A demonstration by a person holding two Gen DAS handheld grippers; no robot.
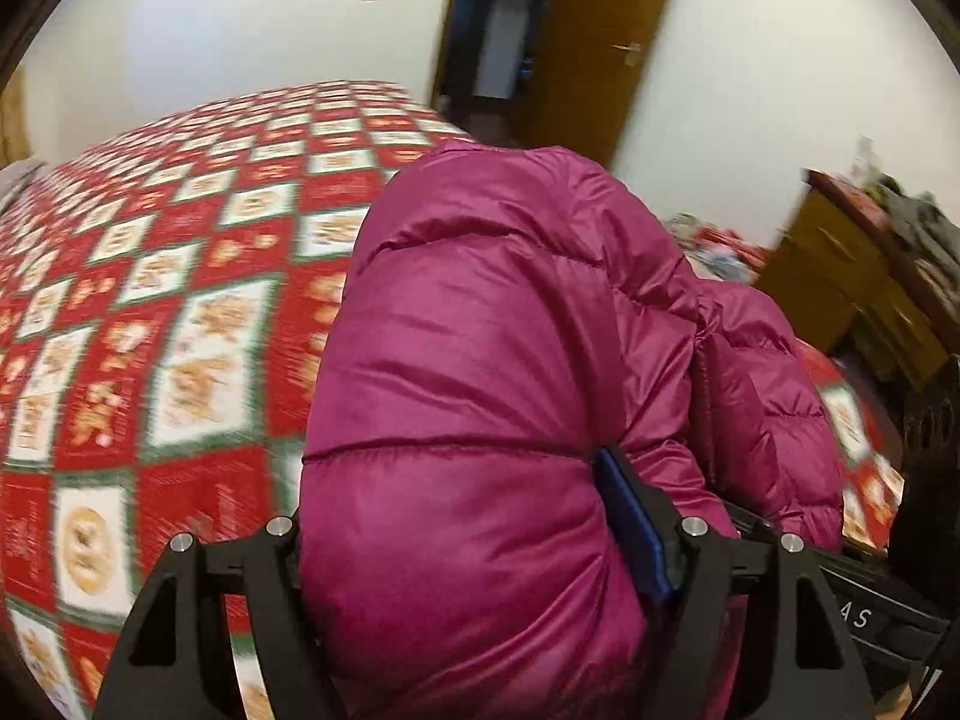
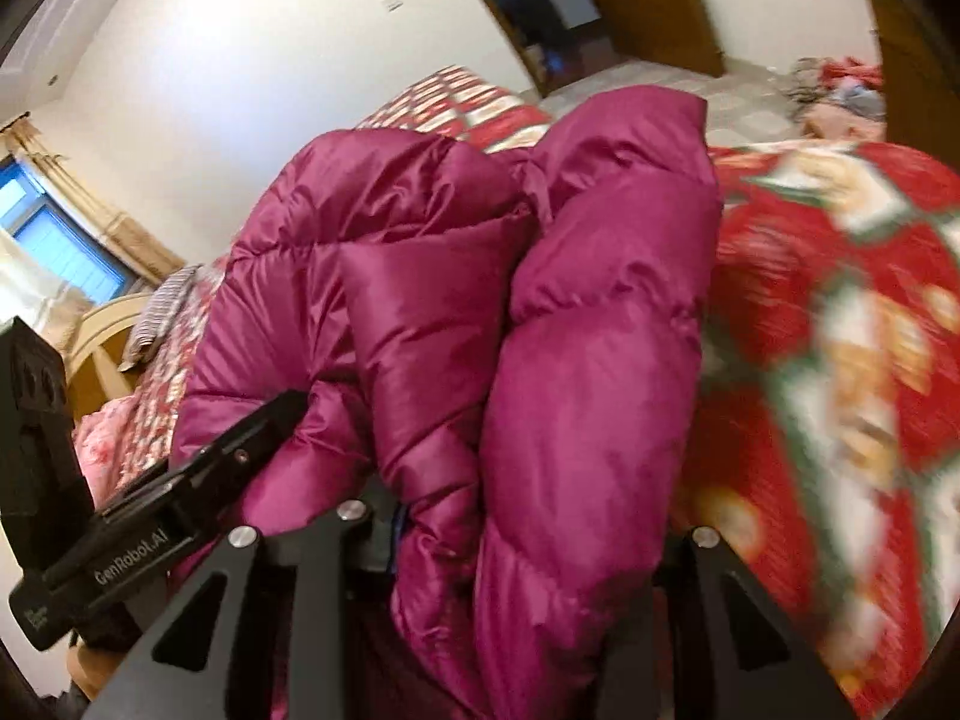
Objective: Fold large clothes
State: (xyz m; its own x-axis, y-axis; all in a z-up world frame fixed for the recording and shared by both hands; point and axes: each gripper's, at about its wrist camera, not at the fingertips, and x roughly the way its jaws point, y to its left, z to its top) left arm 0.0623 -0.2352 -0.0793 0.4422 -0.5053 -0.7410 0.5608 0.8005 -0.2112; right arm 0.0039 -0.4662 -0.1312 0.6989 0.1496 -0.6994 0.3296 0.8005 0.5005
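Observation:
A magenta quilted puffer jacket (image 1: 480, 372) is bunched and lifted above a bed with a red, white and green patterned quilt (image 1: 156, 276). My left gripper (image 1: 480, 552) is shut on a thick puffy fold of the jacket; one blue finger pad (image 1: 630, 528) shows at its right side. In the right wrist view the same jacket (image 2: 570, 360) fills the middle, and my right gripper (image 2: 528, 558) is shut on another thick fold of it. The left gripper's black body (image 2: 180, 510) shows at lower left of that view, close beside the right one.
The quilt (image 2: 840, 312) spreads to the right. A wooden door (image 1: 588, 42) stands open at the back. A wooden dresser (image 1: 852, 276) with clutter is at right. A window with curtains (image 2: 54, 240) and a headboard (image 2: 102, 336) are at left.

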